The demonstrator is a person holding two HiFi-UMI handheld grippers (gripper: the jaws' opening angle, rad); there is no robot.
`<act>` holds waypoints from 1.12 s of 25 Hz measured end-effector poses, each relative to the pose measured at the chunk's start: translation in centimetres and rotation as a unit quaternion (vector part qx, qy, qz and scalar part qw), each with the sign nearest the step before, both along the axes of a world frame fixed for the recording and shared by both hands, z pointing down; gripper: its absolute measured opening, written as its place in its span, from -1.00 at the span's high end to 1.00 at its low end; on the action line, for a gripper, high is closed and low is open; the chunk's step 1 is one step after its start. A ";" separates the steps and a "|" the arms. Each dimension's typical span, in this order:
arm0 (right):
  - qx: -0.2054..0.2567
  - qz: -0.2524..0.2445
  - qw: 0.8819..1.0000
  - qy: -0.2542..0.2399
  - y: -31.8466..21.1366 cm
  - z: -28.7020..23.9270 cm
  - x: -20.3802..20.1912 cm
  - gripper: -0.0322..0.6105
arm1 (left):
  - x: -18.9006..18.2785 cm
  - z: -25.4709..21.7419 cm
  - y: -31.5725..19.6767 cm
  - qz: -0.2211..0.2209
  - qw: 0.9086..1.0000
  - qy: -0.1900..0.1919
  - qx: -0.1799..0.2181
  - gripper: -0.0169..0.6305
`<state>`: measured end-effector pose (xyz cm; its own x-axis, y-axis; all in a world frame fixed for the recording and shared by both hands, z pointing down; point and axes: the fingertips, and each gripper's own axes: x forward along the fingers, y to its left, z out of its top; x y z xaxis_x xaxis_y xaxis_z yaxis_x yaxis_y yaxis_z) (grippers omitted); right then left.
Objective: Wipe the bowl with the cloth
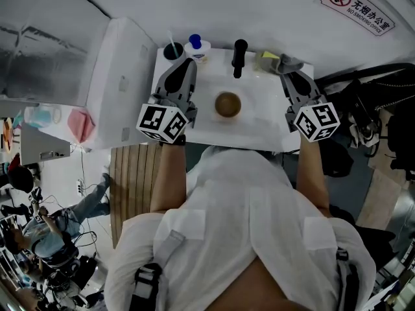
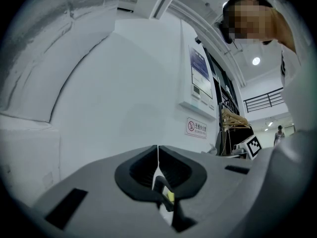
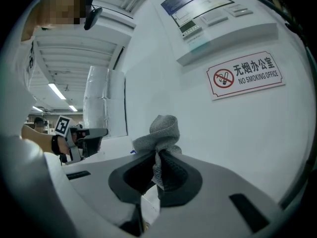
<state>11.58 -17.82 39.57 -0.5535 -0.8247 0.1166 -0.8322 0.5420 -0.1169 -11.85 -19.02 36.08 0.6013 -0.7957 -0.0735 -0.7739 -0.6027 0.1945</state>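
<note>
On the smooth white table [image 1: 259, 127], from the head view, we see a round brown bowl [image 1: 227, 104]. In the left gripper view, our left gripper [image 2: 158, 151] is clenched, jaws touching. In the right gripper view, our right gripper [image 3: 157, 155] pinches a bunched, grey woven cloth [image 3: 163, 130].

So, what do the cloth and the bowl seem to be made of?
The cloth: grey woven or knitted fabric, matte; a coarse mesh-like texture shows where it bunches above the jaws of the right gripper.
The bowl: brown, dull finish, perhaps wood or ceramic; too small in the head view to tell.
</note>
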 end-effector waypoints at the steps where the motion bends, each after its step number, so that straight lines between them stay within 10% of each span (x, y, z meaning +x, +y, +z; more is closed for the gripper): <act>1: 0.000 -0.001 1.000 0.001 0.0 0.0 0.0 0.77 | 0.0 0.0 0.0 0.000 1.000 0.001 0.000 0.91; 28: -0.009 -0.002 1.000 0.021 2.7 0.0 -0.1 0.77 | 1.0 0.8 2.4 0.023 1.000 0.009 -0.004 0.91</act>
